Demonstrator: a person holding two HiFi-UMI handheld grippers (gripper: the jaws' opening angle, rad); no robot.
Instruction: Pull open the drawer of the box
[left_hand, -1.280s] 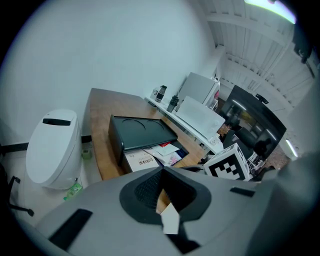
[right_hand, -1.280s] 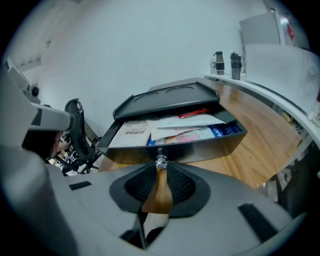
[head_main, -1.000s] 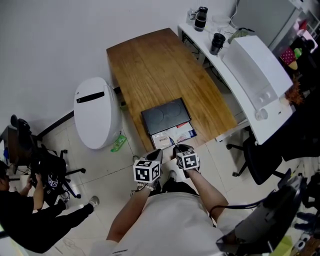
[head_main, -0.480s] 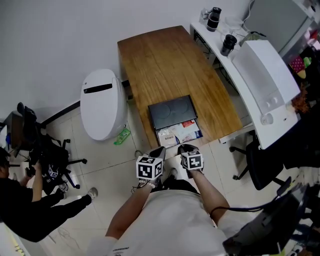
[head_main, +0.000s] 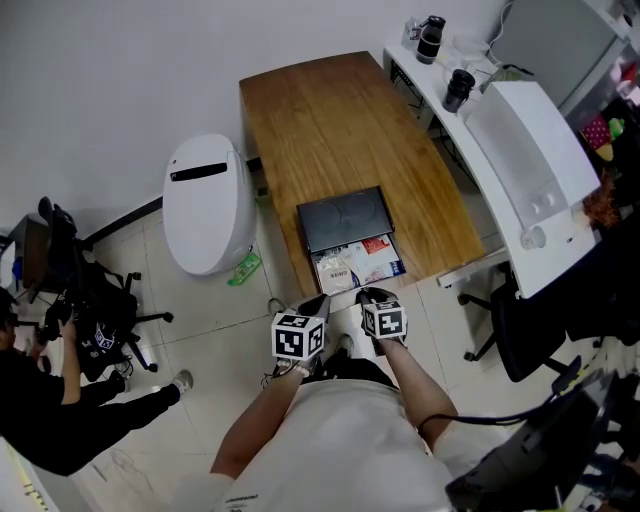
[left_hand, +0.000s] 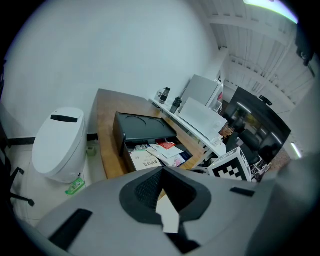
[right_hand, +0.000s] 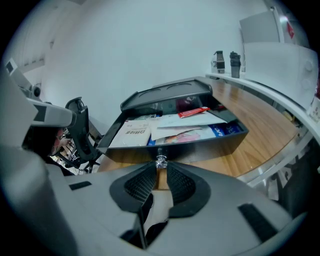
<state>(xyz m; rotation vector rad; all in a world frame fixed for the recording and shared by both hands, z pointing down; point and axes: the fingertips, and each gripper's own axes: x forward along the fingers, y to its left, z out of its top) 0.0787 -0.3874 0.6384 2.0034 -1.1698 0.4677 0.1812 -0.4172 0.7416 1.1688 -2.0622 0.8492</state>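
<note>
The black box (head_main: 343, 212) sits at the near edge of the wooden bench (head_main: 330, 110), its drawer (head_main: 358, 268) pulled out and full of booklets (right_hand: 131, 134) whose print is too small to read. The right claw (right_hand: 160, 167) pinches the drawer's small knob (right_hand: 161, 161). The left claw (left_hand: 161, 172) is closed on nothing, just off the bench edge.

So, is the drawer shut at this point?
No, the drawer stands pulled out from the black box, with papers showing inside it.
</note>
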